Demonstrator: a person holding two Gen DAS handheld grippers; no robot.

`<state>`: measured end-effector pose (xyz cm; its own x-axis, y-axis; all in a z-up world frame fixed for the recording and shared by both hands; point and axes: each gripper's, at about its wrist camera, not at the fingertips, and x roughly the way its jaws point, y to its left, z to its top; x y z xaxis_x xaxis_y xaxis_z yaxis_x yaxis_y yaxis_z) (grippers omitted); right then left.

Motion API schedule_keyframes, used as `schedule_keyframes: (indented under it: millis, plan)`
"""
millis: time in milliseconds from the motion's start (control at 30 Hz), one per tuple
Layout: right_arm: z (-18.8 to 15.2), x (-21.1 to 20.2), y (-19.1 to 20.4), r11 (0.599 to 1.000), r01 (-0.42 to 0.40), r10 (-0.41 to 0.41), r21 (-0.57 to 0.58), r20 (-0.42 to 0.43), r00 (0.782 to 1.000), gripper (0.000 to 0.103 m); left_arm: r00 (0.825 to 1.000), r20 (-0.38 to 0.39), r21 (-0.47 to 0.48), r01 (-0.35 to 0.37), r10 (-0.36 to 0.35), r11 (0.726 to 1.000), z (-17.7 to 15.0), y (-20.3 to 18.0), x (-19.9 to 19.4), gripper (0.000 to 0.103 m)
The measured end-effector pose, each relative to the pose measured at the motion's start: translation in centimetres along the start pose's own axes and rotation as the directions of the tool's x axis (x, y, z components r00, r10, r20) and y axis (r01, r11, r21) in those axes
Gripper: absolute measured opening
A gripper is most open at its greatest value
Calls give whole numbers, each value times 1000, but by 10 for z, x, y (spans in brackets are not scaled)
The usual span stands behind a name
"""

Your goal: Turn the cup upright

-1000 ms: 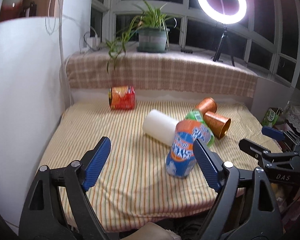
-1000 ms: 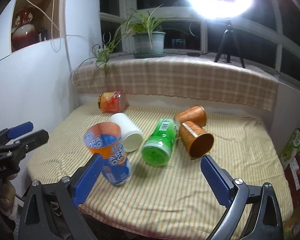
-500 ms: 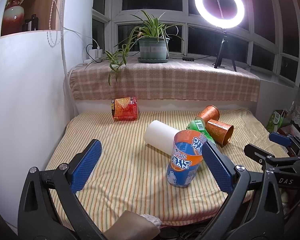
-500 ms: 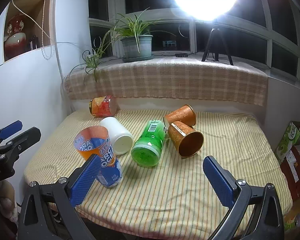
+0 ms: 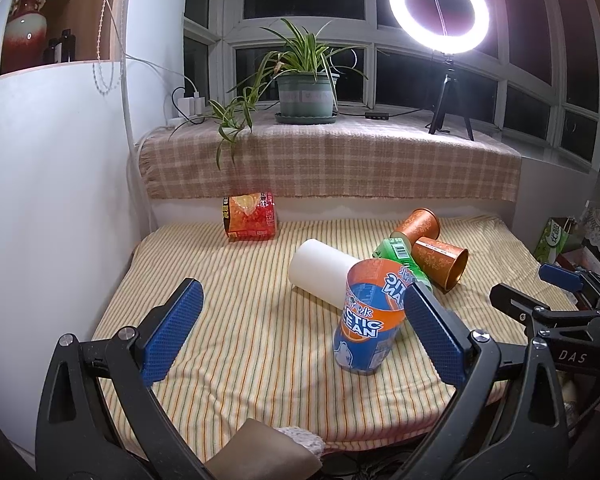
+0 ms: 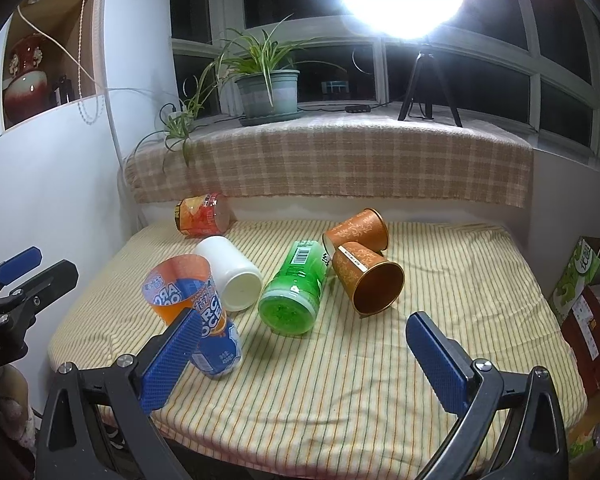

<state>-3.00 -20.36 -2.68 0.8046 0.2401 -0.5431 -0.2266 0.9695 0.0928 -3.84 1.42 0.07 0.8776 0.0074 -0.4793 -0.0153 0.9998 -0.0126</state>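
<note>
A blue and orange cup [image 5: 370,320] stands upright, open end up, near the front of the striped table [image 5: 240,336]; it also shows in the right wrist view [image 6: 198,312]. A white cup [image 5: 324,276], a green cup [image 6: 298,286], two copper cups [image 6: 370,280] and a red cup [image 5: 249,220] lie on their sides. My left gripper [image 5: 300,336] is open and empty in front of the table. My right gripper [image 6: 304,360] is open and empty, its left pad in front of the blue cup.
A white wall [image 5: 52,208] bounds the table's left side. A checked cloth ledge [image 5: 328,168] at the back carries a potted plant [image 5: 306,92] and a ring light on a tripod [image 5: 440,20]. A green carton [image 6: 580,276] stands off the table's right.
Both grippers have drawn back and up from the table. The blue and orange cup, tilted a second ago, now stands straighter on its base.
</note>
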Motion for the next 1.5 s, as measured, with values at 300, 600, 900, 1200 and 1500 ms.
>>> schedule_keyframes:
  millis: [300,600,900,1200,1500]
  plan:
    - [-2,3,0,1000,-1,1,6,-9,1000,103,1000,-3,2,0,0,1000,0,0,0,102]
    - [-3,7,-2,1000,-1,1,12,-15,1000,103,1000,-2,1,0,0,1000,0,0,0,102]
    - [-3,10,-3,1000,0,1,17,-24,1000,103,1000,-2,3,1,-1,1000,1,1,0,102]
    - [-4,12,-3,1000,2,-2,19,-27,1000,103,1000,-5,3,0,0,1000,-1,3,0,102]
    - [-6,14,-3,1000,1,-1,16,-31,1000,103,1000,2,5,-5,5,1000,-4,10,2,102]
